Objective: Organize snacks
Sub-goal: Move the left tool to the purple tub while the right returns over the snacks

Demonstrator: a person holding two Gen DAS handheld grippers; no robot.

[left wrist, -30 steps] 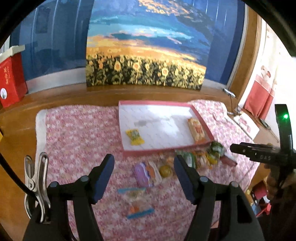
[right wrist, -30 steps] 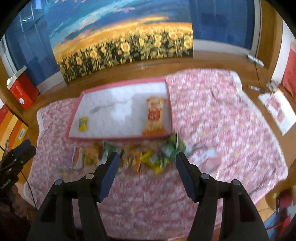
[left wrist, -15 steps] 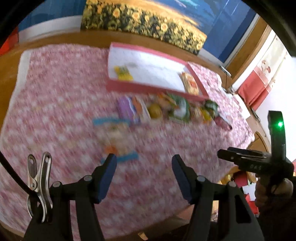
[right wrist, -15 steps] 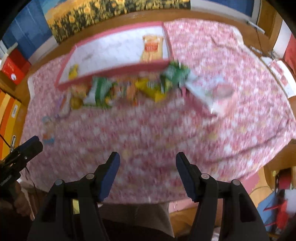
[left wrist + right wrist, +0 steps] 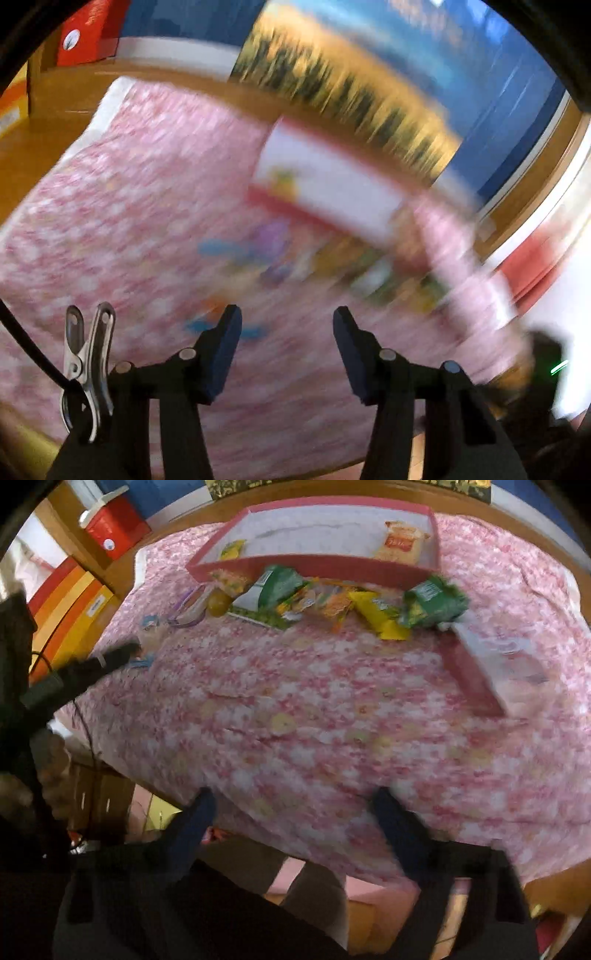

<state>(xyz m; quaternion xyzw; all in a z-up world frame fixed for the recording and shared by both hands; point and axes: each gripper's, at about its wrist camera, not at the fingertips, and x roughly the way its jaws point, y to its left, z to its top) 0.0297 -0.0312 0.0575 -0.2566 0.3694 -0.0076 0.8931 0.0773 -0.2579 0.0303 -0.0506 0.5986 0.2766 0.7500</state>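
A: Where do the snacks sit?

B: Most lie in a loose row on the pink floral cloth (image 5: 314, 709), right against the near wall of the pink tray (image 5: 317, 566). From the right wrist view I can pick out a green packet (image 5: 432, 603), a yellow packet (image 5: 380, 616), another green packet (image 5: 277, 587) and a small round yellow thing (image 5: 218, 603). Inside the tray lie an orange-and-cream packet (image 5: 400, 544) at its right end and a small yellow packet (image 5: 232, 550) at its left end.

A: And the grippers?

B: The left gripper (image 5: 287, 321) has its jaws apart with nothing between them; they have just been closing. It hangs over the cloth, with a clear blue-edged bag (image 5: 221, 295) just beyond its left finger, though the blur there is heavy, so that may be wrong.

A: The right one?

B: The right gripper (image 5: 295, 808) is spread wide and empty over the near edge of the cloth, well apart from the snacks; its jaws have just been opening. A flat pink-and-white package (image 5: 495, 664) lies on the cloth, right of the row.
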